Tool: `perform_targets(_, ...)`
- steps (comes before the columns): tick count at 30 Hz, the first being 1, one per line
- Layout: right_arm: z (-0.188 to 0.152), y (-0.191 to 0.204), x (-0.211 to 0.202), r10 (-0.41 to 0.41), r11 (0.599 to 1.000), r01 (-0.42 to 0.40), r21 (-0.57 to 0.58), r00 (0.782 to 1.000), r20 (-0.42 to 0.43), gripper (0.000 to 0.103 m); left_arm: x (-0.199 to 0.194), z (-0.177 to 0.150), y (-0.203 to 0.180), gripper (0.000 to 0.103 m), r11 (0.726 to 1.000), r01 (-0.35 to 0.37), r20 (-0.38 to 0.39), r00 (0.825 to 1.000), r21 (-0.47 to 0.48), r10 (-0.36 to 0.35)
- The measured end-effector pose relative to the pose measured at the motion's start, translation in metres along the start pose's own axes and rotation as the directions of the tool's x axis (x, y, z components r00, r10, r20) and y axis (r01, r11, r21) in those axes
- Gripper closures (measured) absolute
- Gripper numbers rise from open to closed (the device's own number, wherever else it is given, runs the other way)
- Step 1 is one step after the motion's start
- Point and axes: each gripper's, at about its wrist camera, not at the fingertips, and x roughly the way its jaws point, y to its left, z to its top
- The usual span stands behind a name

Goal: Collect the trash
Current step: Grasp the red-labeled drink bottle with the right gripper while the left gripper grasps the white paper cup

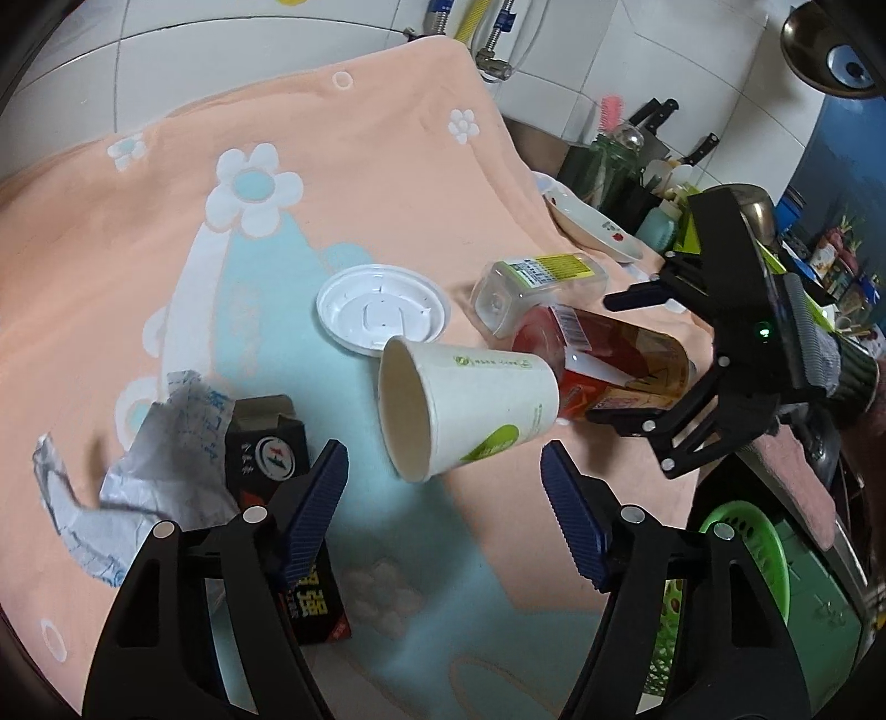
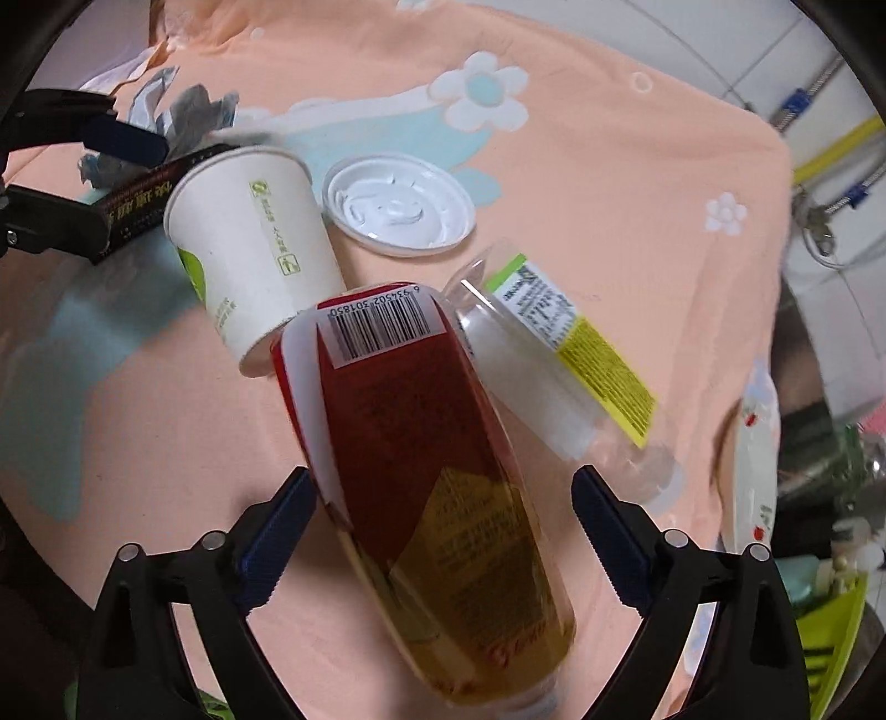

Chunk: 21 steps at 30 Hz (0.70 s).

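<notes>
A white paper cup [image 1: 470, 404] lies on its side on the peach cloth [image 1: 360, 166], mouth toward my open left gripper [image 1: 446, 482], which hovers just short of it. A red-labelled bottle [image 2: 421, 454] lies between the open fingers of my right gripper [image 2: 443, 531]; the pads do not touch it. In the left wrist view the right gripper [image 1: 626, 360] straddles that bottle [image 1: 609, 360]. A clear plastic bottle [image 1: 537, 288], a white lid [image 1: 382, 310], a black box [image 1: 277, 459] and crumpled paper [image 1: 138, 476] lie around.
A green basket [image 1: 736, 587] sits below the table's right edge. A white dish [image 1: 592, 221], knives and a jar stand on the counter behind. Pipes run along the tiled wall [image 1: 487, 33].
</notes>
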Motion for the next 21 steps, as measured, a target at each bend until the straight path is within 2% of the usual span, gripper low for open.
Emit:
perform_targets(7,0.000,0.004,0.018,0.031,0.999,-0.031,-0.022,0.999,-0.029,0.016,0.013,0.005,-0.005,0.034,1.000,0.022,-0.024,0.999,0.015,-0.022)
perform_targets(9,0.000,0.002,0.018,0.052,0.999,-0.052,0.003,0.998,-0.024,0.024,0.017,0.006,-0.006,0.035,0.999,0.029,-0.031,0.999,0.021,-0.029)
perform_targets(21,-0.021,0.009,-0.009,0.040,0.992,-0.042,0.123,0.999,0.018,0.026,0.042,0.015,-0.017,0.037,0.991,0.120,-0.080,0.990,0.062,-0.115)
